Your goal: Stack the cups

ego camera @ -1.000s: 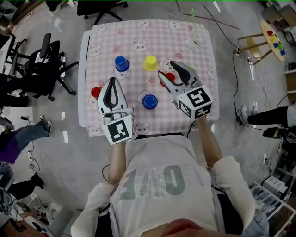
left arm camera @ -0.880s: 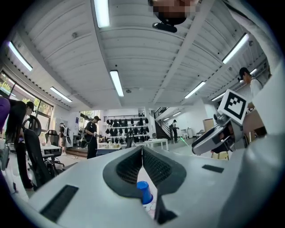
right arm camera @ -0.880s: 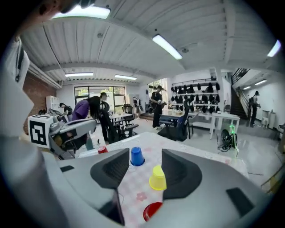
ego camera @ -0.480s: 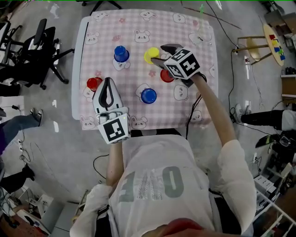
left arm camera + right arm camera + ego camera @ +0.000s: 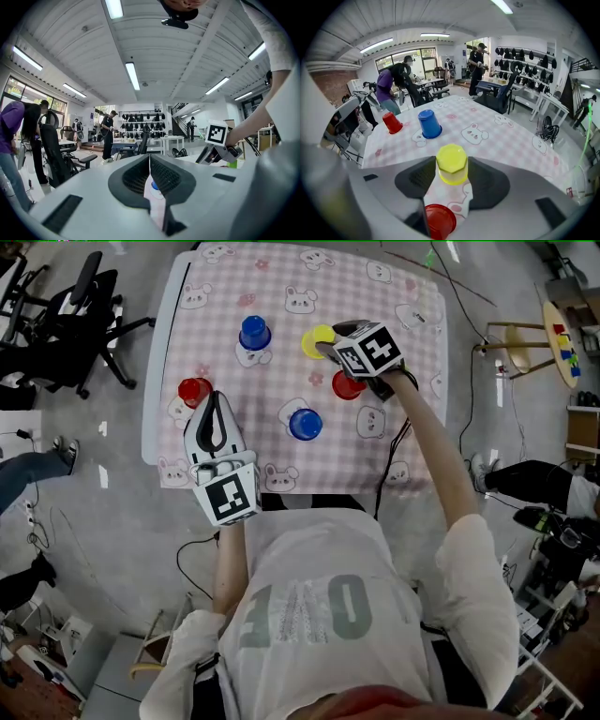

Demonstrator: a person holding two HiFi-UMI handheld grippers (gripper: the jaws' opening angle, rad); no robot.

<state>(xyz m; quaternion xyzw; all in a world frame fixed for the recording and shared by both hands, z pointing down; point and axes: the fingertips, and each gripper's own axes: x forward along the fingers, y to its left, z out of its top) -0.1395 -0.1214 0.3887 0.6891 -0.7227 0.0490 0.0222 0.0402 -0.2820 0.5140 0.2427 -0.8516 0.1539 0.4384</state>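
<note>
Five upturned cups stand on the pink checked table (image 5: pixel 225 282): a yellow cup (image 5: pixel 312 340), a red cup (image 5: pixel 348 386) just nearer me, a blue cup (image 5: pixel 305 424) in the middle, a second blue cup (image 5: pixel 254 332) farther off and a second red cup (image 5: pixel 194 391) at the left. My right gripper (image 5: pixel 326 341) points steeply down with the yellow cup (image 5: pixel 451 157) upright between its jaws. Those jaws have just been closing; no pad visibly presses the cup. The near red cup (image 5: pixel 438 221) lies under that gripper. My left gripper (image 5: pixel 215 396) is shut on nothing, beside the left red cup.
Office chairs (image 5: pixel 58 306) stand left of the table and a wooden stool (image 5: pixel 518 334) to the right. A cable (image 5: pixel 401 442) hangs over the table's right front edge. People stand far off in the room (image 5: pixel 108 136).
My right gripper has moved away from me, from above the near red cup to the yellow cup, and tipped downward. The left gripper has sunk a little.
</note>
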